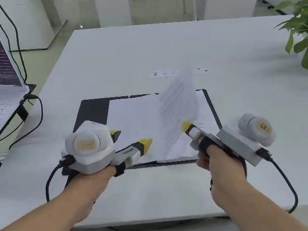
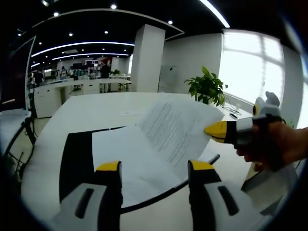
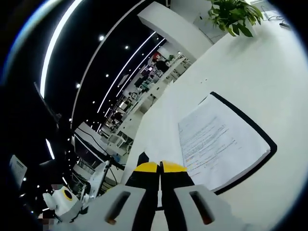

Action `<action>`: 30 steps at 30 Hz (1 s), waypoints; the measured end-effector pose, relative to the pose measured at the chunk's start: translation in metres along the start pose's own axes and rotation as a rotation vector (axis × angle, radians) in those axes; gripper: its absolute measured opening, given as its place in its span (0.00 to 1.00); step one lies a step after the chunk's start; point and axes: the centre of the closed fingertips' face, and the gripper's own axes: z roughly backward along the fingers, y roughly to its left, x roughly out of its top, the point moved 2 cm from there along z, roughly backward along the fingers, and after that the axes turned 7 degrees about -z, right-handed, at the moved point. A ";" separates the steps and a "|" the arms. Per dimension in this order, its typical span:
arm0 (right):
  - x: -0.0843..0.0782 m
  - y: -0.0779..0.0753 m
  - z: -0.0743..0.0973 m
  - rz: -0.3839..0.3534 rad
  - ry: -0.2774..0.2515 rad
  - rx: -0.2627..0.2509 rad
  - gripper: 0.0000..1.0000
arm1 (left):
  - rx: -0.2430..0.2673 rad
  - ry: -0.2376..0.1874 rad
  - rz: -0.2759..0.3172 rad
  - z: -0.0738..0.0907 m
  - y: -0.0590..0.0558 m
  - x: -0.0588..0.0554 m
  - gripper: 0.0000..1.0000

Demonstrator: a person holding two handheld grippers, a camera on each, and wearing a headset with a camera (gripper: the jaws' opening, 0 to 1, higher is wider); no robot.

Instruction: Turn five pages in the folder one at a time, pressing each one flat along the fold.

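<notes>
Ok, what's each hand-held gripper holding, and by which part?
Right hand-held gripper pinches the lifted page at its free edge; left hand-held gripper is open, holding nothing.

A black flat folder lies open on the white table. The right gripper, grey with yellow jaw tips, pinches a white printed sheet at its near edge, lifting it upright. The left gripper sits over the folder's near left edge, jaws apart. A green leafy plant stands far right.
</notes>
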 end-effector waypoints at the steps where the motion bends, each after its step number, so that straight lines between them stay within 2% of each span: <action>1: -0.004 0.005 -0.002 0.011 0.006 0.007 0.00 | 0.007 -0.002 0.001 0.005 0.005 -0.001 0.55; 7: -0.022 0.023 -0.010 0.045 0.040 0.030 0.00 | 0.044 -0.006 0.000 0.027 0.022 -0.003 0.55; 17: -0.062 0.043 -0.033 0.199 0.129 0.040 0.00 | 0.095 -0.023 0.002 0.052 0.053 -0.002 0.55; 24: -0.088 0.047 -0.049 0.274 0.191 0.034 0.00 | 0.126 -0.021 0.002 0.068 0.072 -0.006 0.54; 30: -0.112 0.040 -0.063 0.340 0.253 0.012 0.00 | 0.150 -0.002 0.022 0.078 0.087 -0.018 0.53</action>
